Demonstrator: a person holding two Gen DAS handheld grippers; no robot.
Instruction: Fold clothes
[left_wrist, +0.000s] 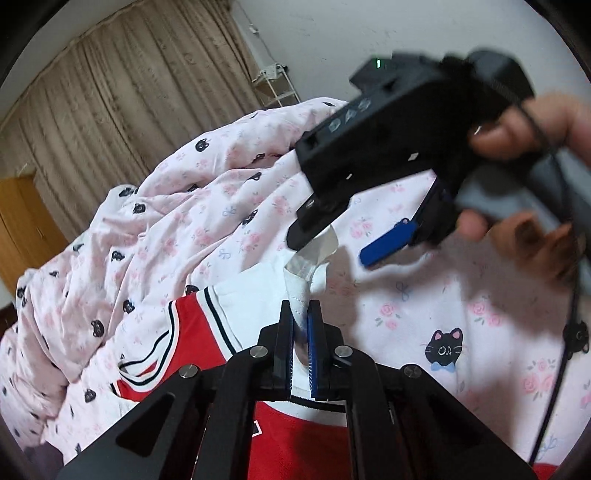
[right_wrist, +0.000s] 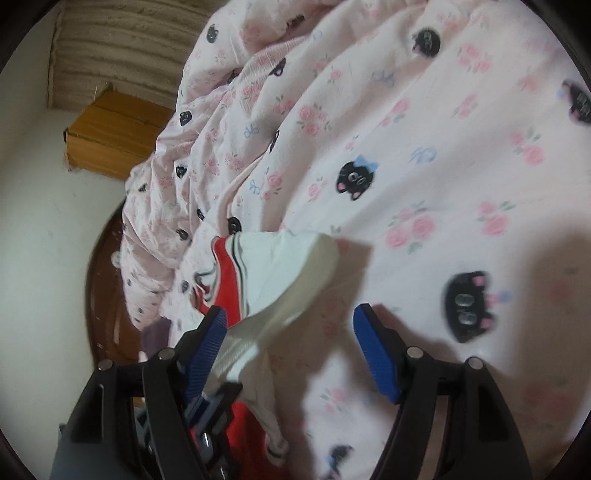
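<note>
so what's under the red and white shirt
The red and white shirt lies on a pink quilt printed with cats and roses. The left gripper pinches its white edge, lifting it. What lies under the quilt or beneath the shirt's middle is covered.

- Red and white garment (left_wrist: 255, 306) with dark striped trim, partly lifted off the bed, its body rumpled.
- White edge (right_wrist: 295, 291) pulled up taut, pinched in narrow folds.

Matt cotton quilt (left_wrist: 221, 206); ribbed blue rubber fingers (right_wrist: 375, 350).
</note>
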